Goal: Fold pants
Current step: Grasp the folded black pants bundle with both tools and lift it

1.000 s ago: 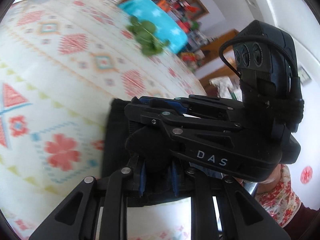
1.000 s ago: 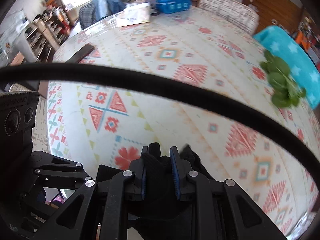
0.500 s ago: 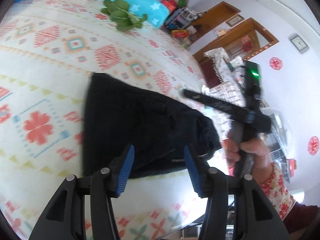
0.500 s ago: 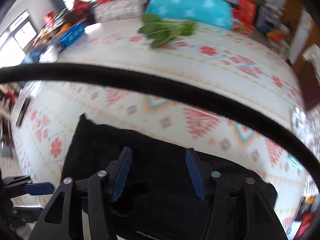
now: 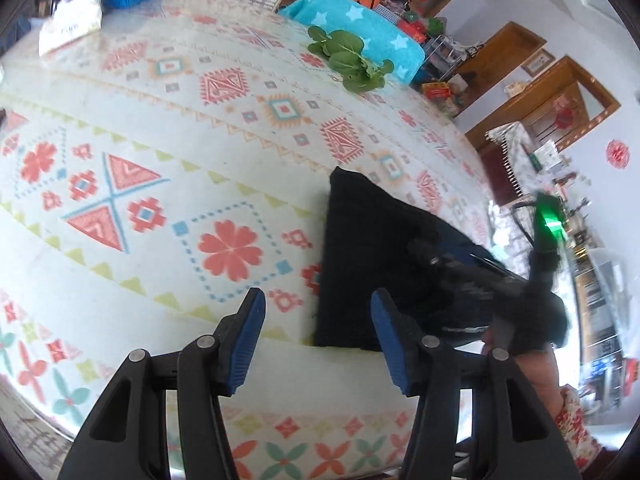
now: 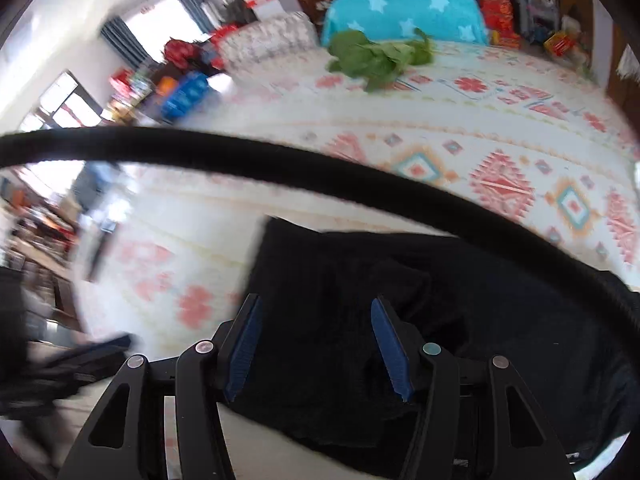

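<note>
the left gripper [image 5: 316,340] has its blue pads spread apart with nothing between them, hanging over bare tablecloth [image 5: 160,128] just beside the near left edge of the pants [image 5: 368,264]; the right gripper [image 6: 314,346] is likewise spread and empty, poised above the dark cloth; the pants lie as a compact black bundle at the near edge of the table, well apart from the leafy greens [image 5: 352,60]; judging by this, the fold looks nearly done, so the step is to tidy it: press the top layer flat and square the edges without dragging the bundle; its long axis seems to run away from the near edge, though the outline is partly hidden.
</note>
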Demonstrator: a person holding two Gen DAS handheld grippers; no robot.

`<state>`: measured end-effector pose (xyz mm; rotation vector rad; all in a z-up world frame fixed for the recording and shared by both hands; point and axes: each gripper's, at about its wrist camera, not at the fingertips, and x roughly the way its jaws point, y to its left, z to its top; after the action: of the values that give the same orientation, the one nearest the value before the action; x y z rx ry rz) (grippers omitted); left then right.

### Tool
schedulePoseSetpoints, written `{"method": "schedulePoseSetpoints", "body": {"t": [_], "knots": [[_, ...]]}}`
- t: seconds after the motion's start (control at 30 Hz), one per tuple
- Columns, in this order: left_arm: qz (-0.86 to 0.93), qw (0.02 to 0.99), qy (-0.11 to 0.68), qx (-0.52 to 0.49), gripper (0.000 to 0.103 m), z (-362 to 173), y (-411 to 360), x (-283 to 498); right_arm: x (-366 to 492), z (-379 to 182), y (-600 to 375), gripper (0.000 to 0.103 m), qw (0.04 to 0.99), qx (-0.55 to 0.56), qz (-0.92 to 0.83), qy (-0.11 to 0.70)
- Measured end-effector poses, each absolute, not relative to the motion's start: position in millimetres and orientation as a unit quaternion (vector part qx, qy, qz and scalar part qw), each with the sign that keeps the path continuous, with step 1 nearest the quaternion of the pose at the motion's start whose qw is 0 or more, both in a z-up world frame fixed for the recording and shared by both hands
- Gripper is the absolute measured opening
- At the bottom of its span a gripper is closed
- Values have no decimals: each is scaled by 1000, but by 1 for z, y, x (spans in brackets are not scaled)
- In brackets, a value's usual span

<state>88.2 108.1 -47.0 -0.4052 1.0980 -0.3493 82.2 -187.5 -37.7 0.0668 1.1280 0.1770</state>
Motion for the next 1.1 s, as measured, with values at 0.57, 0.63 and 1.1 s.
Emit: {"method": "schedulePoseSetpoints", "body": {"t": [0.57,0.63,1.1], "knots": [[-200,827,518,-84,56,-39,62,148,55,-44,-203,73,861,40,22,507],[-212,824,518,-83,56,-38,53,163,56,-67,-202,73,846,31,15,532],[-289,798,528,21,57,-56,-24,195,14,-43,-241,78,851,76,-67,516]]}}
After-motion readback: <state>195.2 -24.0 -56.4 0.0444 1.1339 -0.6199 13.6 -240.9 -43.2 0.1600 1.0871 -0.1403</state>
